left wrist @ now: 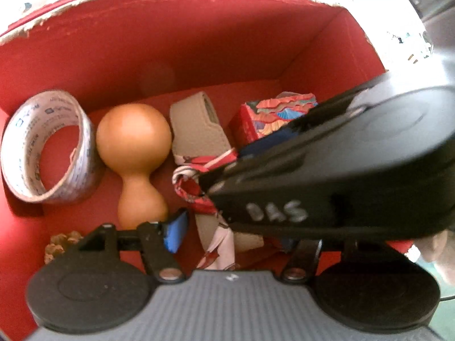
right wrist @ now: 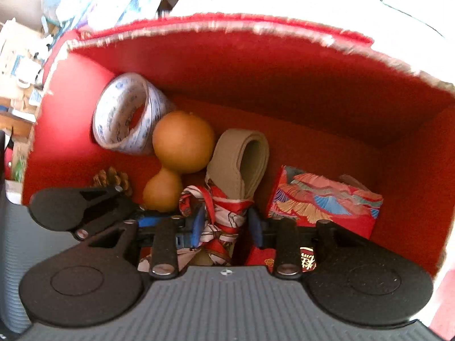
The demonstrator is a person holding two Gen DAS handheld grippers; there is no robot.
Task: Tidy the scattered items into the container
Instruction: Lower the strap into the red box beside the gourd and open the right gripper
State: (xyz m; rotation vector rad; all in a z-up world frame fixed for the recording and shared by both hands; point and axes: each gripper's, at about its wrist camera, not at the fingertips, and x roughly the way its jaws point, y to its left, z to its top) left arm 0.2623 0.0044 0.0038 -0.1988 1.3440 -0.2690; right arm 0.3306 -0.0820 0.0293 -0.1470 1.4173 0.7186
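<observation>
Your right gripper is down inside the red box, jaws partly open, blue pads either side of the scarf-wrapped beige strap. Pads sit close to the red-and-white scarf, but real contact isn't clear; the lower end of the bundle is hidden behind the gripper body.

Your left gripper is also over the box. Only one blue pad shows; the other finger is blocked by the right gripper's housing crossing the frame, so I cannot tell its opening or whether it has anything.

Contents, going outward:
- Gourd just left of the strap, touching the tape roll, which leans in the far left corner.
- Pine cone near the left wall, partly cut off by the gripper's linkage.
- Patterned red packet right of the strap, near edge hidden.
- Red item with gold print below the right finger, mostly covered, can't identify.

Box rim is torn and ragged. Surroundings beyond it are blown out and unreadable.
</observation>
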